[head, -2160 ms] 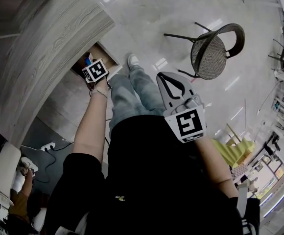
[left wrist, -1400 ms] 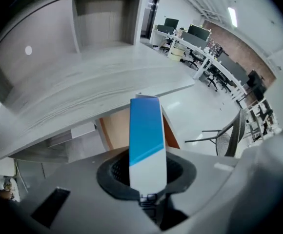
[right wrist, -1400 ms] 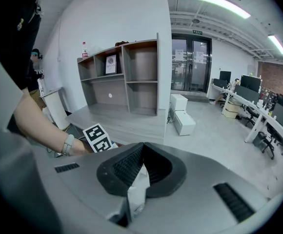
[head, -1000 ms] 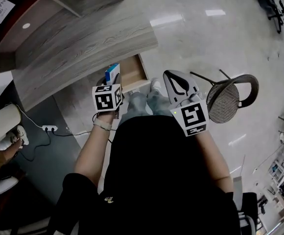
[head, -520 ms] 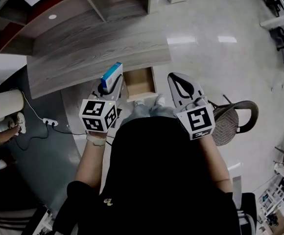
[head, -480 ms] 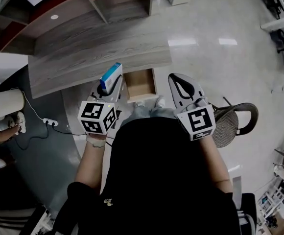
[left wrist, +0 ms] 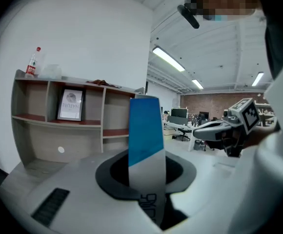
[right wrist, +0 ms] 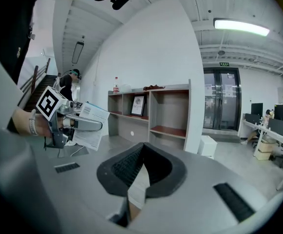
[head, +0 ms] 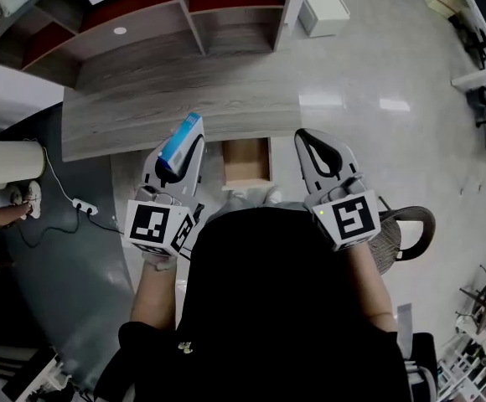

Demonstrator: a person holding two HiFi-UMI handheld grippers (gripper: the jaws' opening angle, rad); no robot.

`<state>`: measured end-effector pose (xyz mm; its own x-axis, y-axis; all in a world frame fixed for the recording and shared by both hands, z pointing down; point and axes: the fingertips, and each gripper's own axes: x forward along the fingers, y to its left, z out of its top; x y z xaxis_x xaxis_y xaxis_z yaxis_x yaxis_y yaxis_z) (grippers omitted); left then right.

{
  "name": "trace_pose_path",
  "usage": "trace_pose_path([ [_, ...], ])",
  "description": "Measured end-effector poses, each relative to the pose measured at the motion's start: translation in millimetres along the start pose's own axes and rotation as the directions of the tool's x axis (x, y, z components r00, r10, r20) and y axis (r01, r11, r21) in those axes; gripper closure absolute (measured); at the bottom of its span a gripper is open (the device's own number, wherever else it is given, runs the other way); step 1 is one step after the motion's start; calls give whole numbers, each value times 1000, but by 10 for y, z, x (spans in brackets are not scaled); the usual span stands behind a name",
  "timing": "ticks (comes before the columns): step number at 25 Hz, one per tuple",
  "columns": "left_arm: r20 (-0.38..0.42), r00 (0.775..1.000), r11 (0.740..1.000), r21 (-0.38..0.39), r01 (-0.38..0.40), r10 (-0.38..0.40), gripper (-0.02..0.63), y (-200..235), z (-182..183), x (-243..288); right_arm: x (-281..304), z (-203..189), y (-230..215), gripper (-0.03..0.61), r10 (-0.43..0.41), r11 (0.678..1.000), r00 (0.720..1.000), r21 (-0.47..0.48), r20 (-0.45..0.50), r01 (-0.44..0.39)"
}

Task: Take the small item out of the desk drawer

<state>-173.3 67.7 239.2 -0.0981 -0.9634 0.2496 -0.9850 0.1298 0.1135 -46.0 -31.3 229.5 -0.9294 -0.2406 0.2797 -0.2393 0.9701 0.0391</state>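
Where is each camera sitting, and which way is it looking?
Head view: on the person's head, looking steeply down at the desk and open drawer; black torso, forearms, left gripper, right gripper show.
Left gripper view: rides the left gripper, faces the shelf past jaws clamping a blue-white box.
Right gripper view: rides the right gripper, faces the same shelf past shut jaws.
Shared: each gripper view shows the other gripper.
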Motion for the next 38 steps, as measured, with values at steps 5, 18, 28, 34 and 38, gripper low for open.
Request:
trace_pose_path([
  [5, 87, 996, 1000, 2, -18, 18, 529, 7, 231, -128, -2, 235, 44, 583, 23, 1000, 999, -18, 49, -22],
  [18, 126, 991, 998, 38, -40, 35, 529, -106, 368, -164, -52, 445, 130, 583, 41, 999, 994, -29, 105, -38],
  [28, 135, 990, 999, 38, -35, 29, 529, -194, 377, -53, -64, 353, 127, 583, 49, 998, 995, -55, 82, -45],
  [34, 135, 991, 999, 34, -24, 19, 529, -210, 384, -30, -65, 348, 105, 583, 45, 998, 996, -53, 83, -40],
  [38, 128, 992, 999, 35, -15, 11, 529, -203, 354, -28, -67, 335, 93, 583, 36, 998, 996, -51, 79, -32],
])
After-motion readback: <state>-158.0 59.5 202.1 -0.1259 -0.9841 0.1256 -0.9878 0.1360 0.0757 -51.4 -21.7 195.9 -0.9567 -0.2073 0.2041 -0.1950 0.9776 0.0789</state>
